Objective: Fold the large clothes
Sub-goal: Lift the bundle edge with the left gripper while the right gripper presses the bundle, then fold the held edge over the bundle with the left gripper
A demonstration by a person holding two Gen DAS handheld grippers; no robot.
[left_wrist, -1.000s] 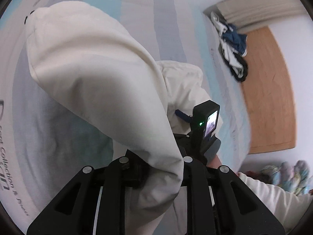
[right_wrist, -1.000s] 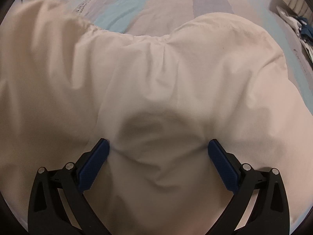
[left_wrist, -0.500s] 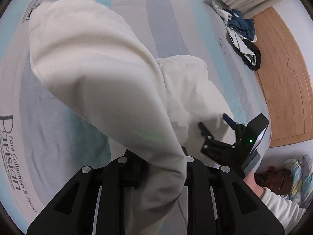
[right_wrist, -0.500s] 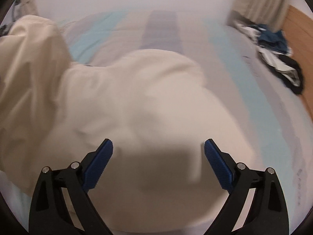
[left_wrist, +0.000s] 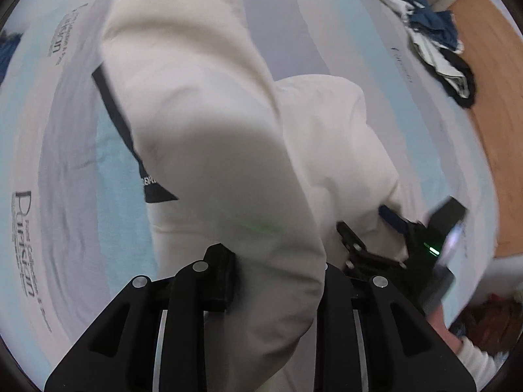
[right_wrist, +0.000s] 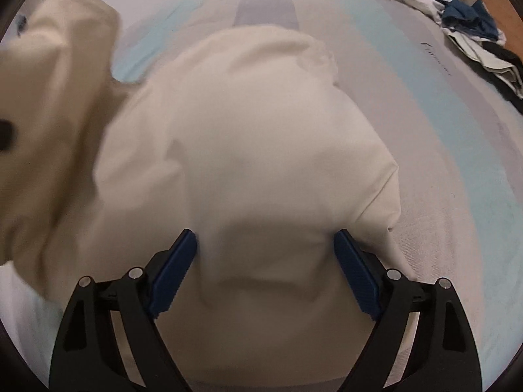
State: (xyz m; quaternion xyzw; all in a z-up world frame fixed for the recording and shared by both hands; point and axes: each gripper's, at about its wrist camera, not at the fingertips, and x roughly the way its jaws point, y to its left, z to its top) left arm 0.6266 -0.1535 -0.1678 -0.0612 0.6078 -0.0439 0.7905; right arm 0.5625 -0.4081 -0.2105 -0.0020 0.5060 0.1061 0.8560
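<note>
Cream cotton fills both views: a bulky garment [left_wrist: 209,137], likely a hoodie or sweatshirt, lying on a bed [left_wrist: 65,196] with pale blue and grey stripes.

In the left wrist view, the left hand-held gripper [left_wrist: 278,281] is clamped on a thick fold of the garment, which rises from between its fingers and drapes away up the frame. Its jaws have just been easing a little wider, with the cloth between them and apparently still pinched. A black band with small lettering [left_wrist: 130,143] shows on the garment's left edge. To the right of the garment sits the right hand-held gripper [left_wrist: 369,225], a sleeve behind it. A heap of clothes [left_wrist: 434,42] lies well apart from the garment, near the bed's far corner.

In the right wrist view, the right hand-held gripper [right_wrist: 264,271] stands wide, its blue pads on either side of a hump of the garment [right_wrist: 261,150]; its jaws have just been closing in, and whether the pads press on it yet I cannot tell. The lifted part hangs at the garment's left.

The fabric looks soft, thick and limp, fairly light yet bulky, so it should sag and slide. A hem, seam or doubled edge would seem the surest hold.
</note>
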